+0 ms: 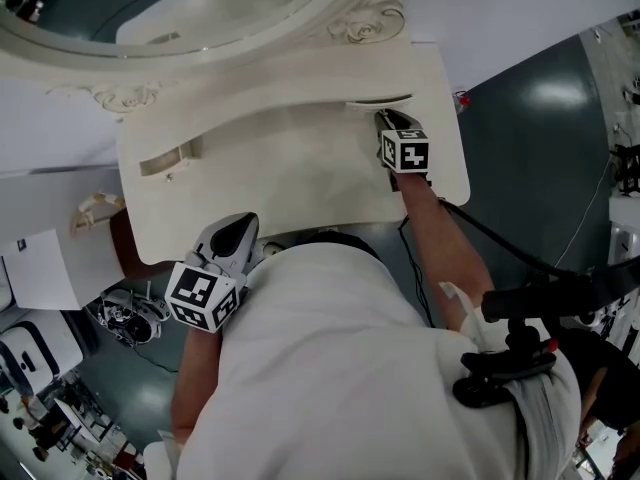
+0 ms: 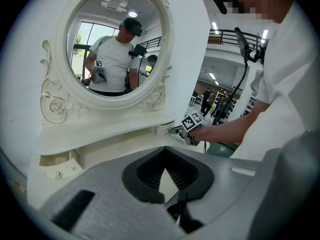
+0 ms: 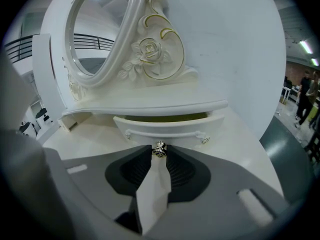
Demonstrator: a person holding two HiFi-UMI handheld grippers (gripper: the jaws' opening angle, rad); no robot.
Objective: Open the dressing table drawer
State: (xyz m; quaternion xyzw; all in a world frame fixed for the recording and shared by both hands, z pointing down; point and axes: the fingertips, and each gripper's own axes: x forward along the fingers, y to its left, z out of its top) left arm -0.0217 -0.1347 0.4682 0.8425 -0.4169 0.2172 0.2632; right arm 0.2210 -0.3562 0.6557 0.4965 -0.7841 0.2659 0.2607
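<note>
My right gripper (image 3: 159, 155) has its jaws clamped on the small silver knob (image 3: 159, 148) of the right-hand drawer (image 3: 167, 128), which stands slightly out under the dressing table (image 1: 300, 178) shelf; left gripper (image 2: 164, 170) jaws together, empty, by the table's front edge.

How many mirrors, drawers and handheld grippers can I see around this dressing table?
Mirrors: 1, the oval mirror
Drawers: 2, the left drawer and the right drawer
Grippers: 2, the left gripper, and the right gripper with its fingers on the right drawer's knob
Total: 5
</note>
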